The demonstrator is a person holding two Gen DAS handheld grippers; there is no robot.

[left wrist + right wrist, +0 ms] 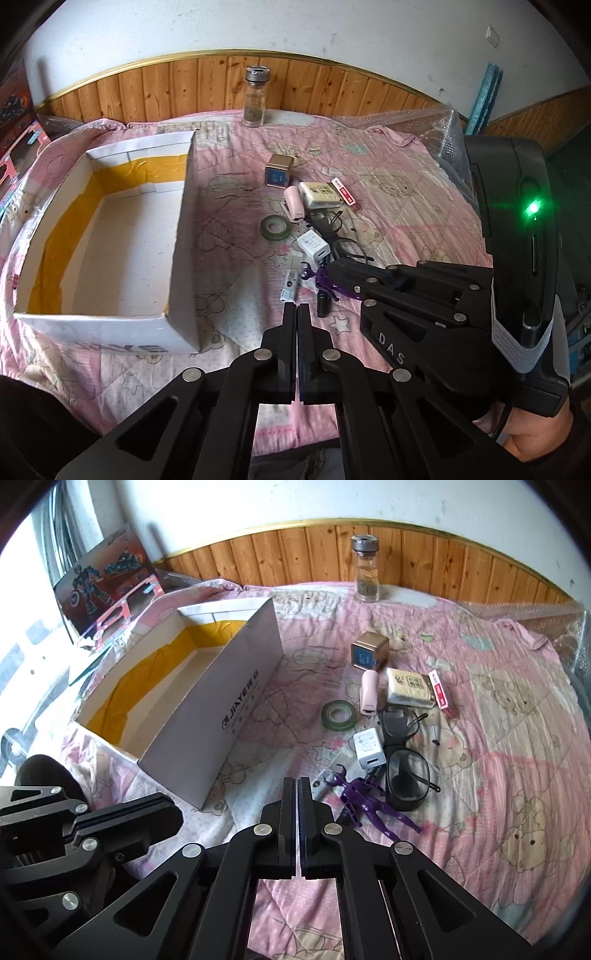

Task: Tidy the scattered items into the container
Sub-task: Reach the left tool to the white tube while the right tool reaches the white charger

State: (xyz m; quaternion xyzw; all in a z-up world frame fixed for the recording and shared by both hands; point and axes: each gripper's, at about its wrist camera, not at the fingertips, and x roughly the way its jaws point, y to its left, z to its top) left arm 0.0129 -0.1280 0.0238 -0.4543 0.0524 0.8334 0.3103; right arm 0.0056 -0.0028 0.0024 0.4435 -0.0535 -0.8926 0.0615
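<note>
Both grippers are pressed together, empty. The purple figure point(364, 805) lies just ahead-right of the right gripper point(297, 786), lengthwise slanting away; the left gripper point(296, 314) is farther, beside the box point(177, 258).

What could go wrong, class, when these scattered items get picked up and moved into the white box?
1. The eyeglasses lie against the white charger and the purple figure; a pinch there may catch a lens or drag its neighbours.
2. The green tape roll lies flat on the soft quilt, so fingers may slip off it.
3. Both hand-held grippers, left and right, are shut and close together, so they could collide.
</note>
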